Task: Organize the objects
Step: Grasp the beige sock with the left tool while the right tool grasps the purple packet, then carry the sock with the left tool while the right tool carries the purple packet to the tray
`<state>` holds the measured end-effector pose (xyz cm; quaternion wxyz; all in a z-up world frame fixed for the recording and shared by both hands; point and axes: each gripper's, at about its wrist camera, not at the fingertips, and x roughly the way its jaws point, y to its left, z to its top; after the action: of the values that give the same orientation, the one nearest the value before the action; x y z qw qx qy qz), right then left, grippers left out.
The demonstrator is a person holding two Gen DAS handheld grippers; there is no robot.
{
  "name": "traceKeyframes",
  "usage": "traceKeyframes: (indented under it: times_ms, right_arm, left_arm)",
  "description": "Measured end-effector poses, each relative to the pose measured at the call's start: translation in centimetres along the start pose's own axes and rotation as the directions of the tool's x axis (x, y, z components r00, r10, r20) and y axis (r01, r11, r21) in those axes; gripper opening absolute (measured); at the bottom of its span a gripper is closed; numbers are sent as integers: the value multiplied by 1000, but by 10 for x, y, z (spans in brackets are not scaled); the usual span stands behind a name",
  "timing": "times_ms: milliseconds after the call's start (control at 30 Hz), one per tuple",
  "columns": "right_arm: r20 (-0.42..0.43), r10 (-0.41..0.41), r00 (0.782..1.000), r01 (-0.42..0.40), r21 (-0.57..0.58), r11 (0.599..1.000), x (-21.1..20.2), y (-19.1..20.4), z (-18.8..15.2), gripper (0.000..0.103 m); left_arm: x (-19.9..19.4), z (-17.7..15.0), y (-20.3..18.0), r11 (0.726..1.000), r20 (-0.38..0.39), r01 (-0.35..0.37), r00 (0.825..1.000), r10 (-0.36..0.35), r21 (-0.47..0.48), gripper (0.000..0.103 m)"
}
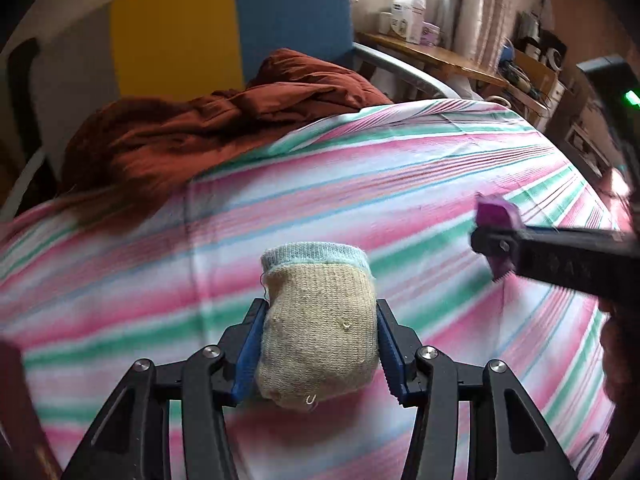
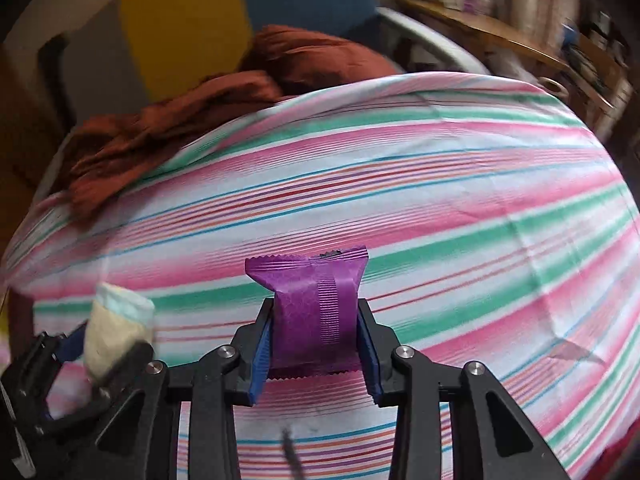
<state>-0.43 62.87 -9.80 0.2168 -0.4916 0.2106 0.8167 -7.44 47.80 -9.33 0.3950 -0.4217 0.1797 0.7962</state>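
Observation:
A beige rolled sock (image 1: 320, 320) with a pale blue cuff sits between the blue pads of my left gripper (image 1: 320, 305), which is shut on it just above the striped bed sheet (image 1: 360, 180). In the right wrist view a purple snack packet (image 2: 314, 296) stands upright in my right gripper (image 2: 315, 305), with the pads pressing its sides. From the left wrist view the right gripper (image 1: 496, 240) comes in from the right with the packet (image 1: 496, 212). The left gripper (image 2: 100, 344) and sock (image 2: 116, 328) show at the lower left of the right wrist view.
A rumpled rust-brown blanket (image 1: 200, 128) lies at the far left of the bed, in front of a yellow and blue headboard (image 1: 240, 20). A wooden desk (image 1: 432, 56) with boxes stands beyond the bed's right side.

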Motion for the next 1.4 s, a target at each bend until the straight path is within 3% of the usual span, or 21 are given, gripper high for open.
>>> traceKeyframes:
  times_ms: [233, 400, 1400]
  right_arm:
    - [-18, 96, 995, -98, -159, 982, 2, 43, -5, 37]
    - [-37, 124, 992, -129, -239, 962, 2, 63, -16, 37]
    - [-70, 72, 995, -92, -344, 934, 19, 85, -25, 37]
  left_arm:
    - [-45, -63, 10, 995, 58, -34, 998, 40, -99, 52]
    - [-56, -86, 14, 996, 101, -45, 993, 54, -82, 53]
    - [-44, -88, 13, 995, 90, -55, 994, 62, -85, 54]
